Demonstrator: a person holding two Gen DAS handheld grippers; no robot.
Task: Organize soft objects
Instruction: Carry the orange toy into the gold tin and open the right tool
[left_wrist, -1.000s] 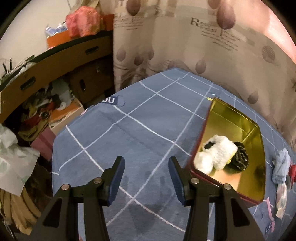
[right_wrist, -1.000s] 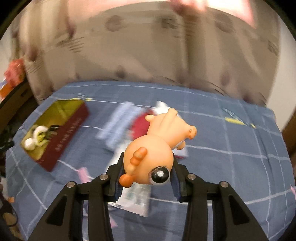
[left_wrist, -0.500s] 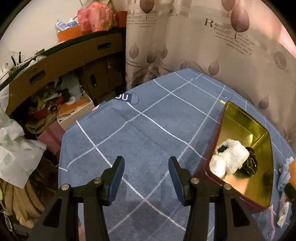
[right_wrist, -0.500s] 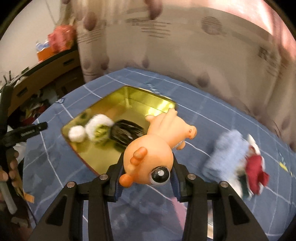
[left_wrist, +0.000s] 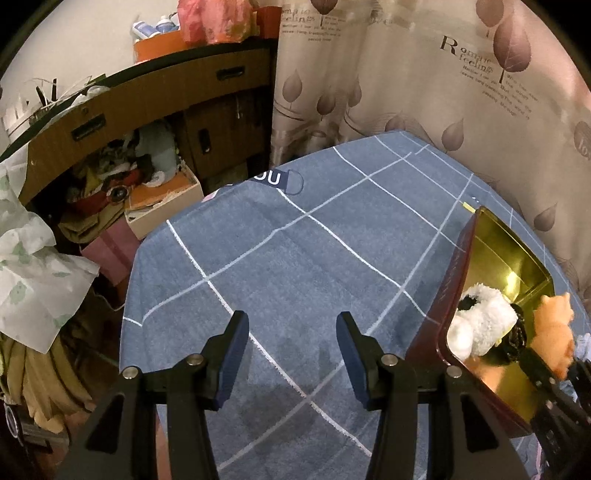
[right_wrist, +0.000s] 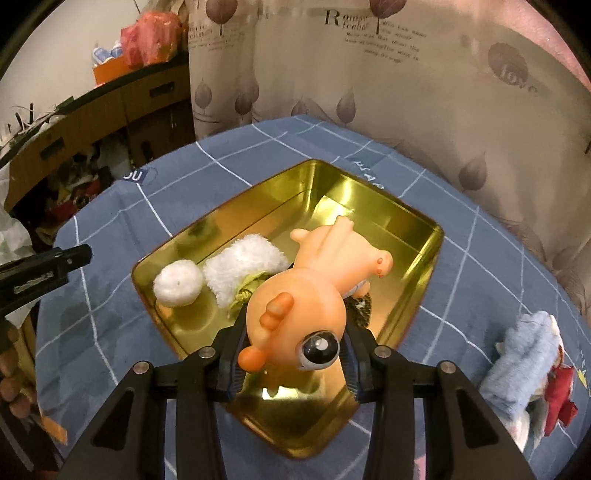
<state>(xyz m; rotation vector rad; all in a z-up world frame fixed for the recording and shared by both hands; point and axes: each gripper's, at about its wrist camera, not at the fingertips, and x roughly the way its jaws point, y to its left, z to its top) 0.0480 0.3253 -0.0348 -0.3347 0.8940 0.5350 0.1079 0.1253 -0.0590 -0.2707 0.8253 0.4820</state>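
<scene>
The left claw (left_wrist: 290, 354) hangs spread and empty above the blue checked cloth (left_wrist: 295, 258), left of the gold tin (right_wrist: 424, 236). The right claw (right_wrist: 293, 354) pinches an orange rubber toy (right_wrist: 314, 295) above the tin, over the white fluffy toy (right_wrist: 243, 273). Best to lower it toward the bare far corner before letting go.

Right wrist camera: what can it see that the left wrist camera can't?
Only the right wrist view shows the toy's big eye, the pads of the right hand-held gripper squeezing the orange toy, and the blue cloth beside a red cloth.

Only the left wrist view shows the left hand-held gripper open with nothing in it, and the pink box on the floor.

Both show the gold tin, the white fluffy toy inside, and the blue checked cloth.
</scene>
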